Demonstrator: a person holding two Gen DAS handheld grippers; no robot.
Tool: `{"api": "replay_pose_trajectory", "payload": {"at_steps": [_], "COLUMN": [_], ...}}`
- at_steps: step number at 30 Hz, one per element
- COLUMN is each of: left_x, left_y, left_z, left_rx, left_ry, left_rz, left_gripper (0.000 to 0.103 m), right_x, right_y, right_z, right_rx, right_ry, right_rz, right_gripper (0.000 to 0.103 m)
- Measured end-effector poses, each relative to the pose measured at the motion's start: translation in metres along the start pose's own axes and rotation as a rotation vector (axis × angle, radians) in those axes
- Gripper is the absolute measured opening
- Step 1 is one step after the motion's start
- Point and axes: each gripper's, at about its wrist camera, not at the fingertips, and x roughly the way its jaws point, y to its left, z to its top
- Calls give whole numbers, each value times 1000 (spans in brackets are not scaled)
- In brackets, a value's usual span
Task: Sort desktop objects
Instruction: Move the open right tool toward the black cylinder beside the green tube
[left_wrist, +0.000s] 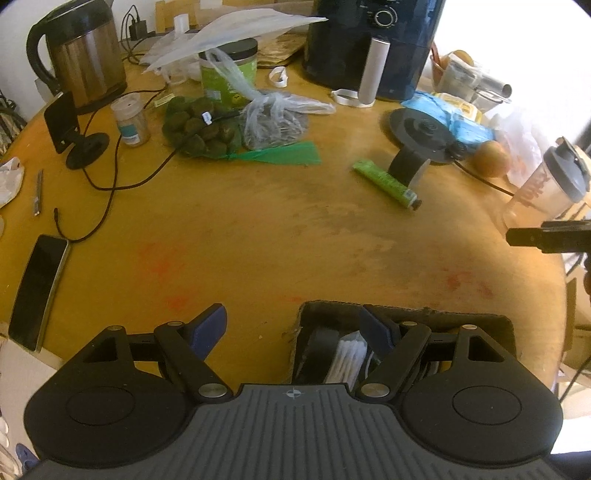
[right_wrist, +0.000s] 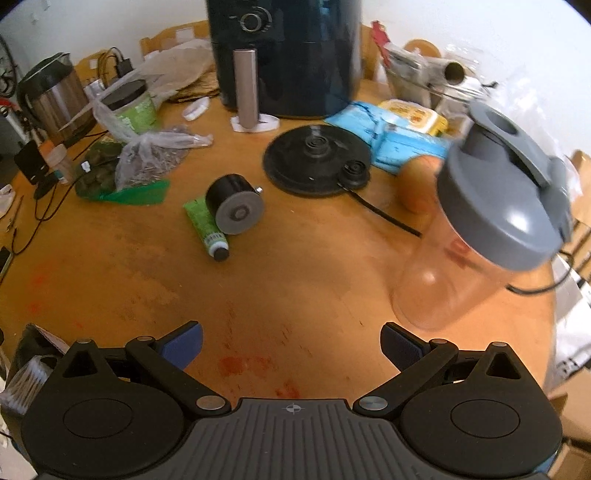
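**Green tube next, taken mid-body**

Cluttered round wooden table (right_wrist: 295, 288) lies under me. Both my grippers, left (left_wrist: 295, 332) and right (right_wrist: 291, 345), hang spread and empty. Mid-table, the green tube (right_wrist: 205, 225) lies touching a black cylinder (right_wrist: 234, 208): light, soft, probably squashy, so I'd pinch across its middle.

The left gripper (left_wrist: 295, 328) is held low and level, its two blue-padded fingers (left_wrist: 208, 326) spread wide with nothing between them. The right gripper (right_wrist: 291, 341) is held the same way, low and pointing forward, its fingers (right_wrist: 400, 345) also spread wide and empty. In the left wrist view a black part of the right gripper shows at the right edge, well apart from the left one
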Motion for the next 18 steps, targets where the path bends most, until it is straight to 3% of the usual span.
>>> {"api": "replay_pose_trajectory", "payload": {"at_steps": [10,18], "left_x": [-2,-7], "left_y": [7,12], "left_z": [-7,-11], "left_rx": [-30,-59], "left_ry": [18,20], "left_rz": [30,53], "left_gripper": [79,79], "right_x": [22,39], "right_y": [15,22], "right_z": [25,47], "right_rx": [-177,-224], "right_ry": [-44,-61], "right_rz": [19,76], "right_gripper": [103,103]}}
